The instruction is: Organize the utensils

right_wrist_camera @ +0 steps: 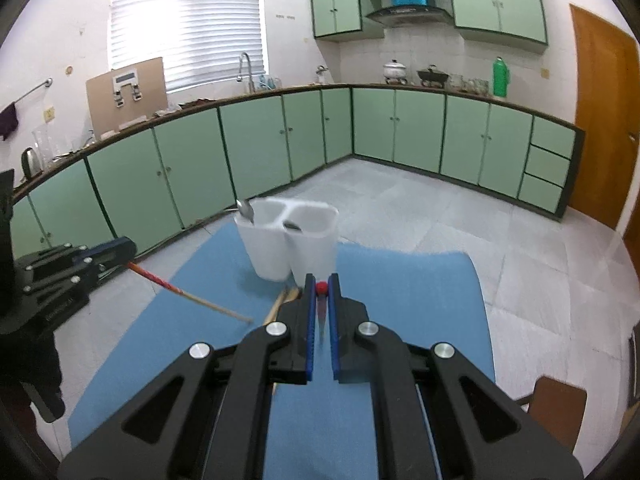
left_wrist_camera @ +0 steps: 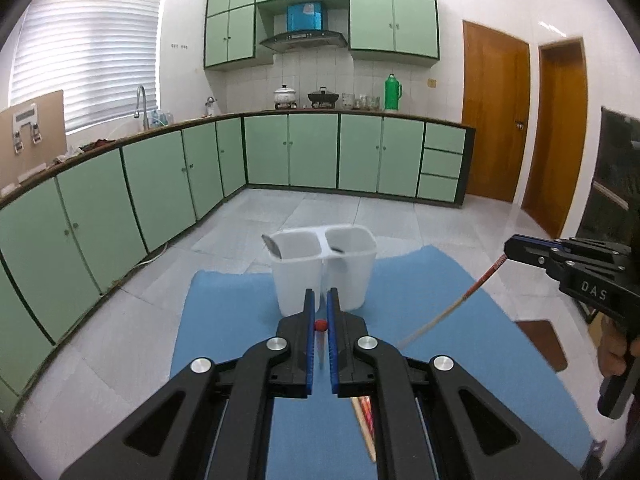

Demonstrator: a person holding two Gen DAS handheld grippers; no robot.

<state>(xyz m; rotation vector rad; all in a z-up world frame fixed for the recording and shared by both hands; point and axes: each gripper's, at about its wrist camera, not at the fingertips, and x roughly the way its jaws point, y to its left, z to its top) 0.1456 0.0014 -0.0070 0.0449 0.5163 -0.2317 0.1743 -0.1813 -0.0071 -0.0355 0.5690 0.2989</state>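
We have one chopstick point(left_wrist_camera: 448, 312) clamped in the right gripper point(left_wrist_camera: 507, 249) and another chopstick point(right_wrist_camera: 192, 298) clamped in the left gripper point(right_wrist_camera: 130, 249), both lifted above the blue mat point(left_wrist_camera: 224, 320) just in front of the white two-compartment holder point(left_wrist_camera: 324, 276). We judge this the carry step; next, each stick must tip upright over the holder and drop into a compartment, clear of the spoons point(right_wrist_camera: 246, 210) there.

Bright daylight through the window blinds point(left_wrist_camera: 84, 48) — fisheye-bent edges, slight blur.
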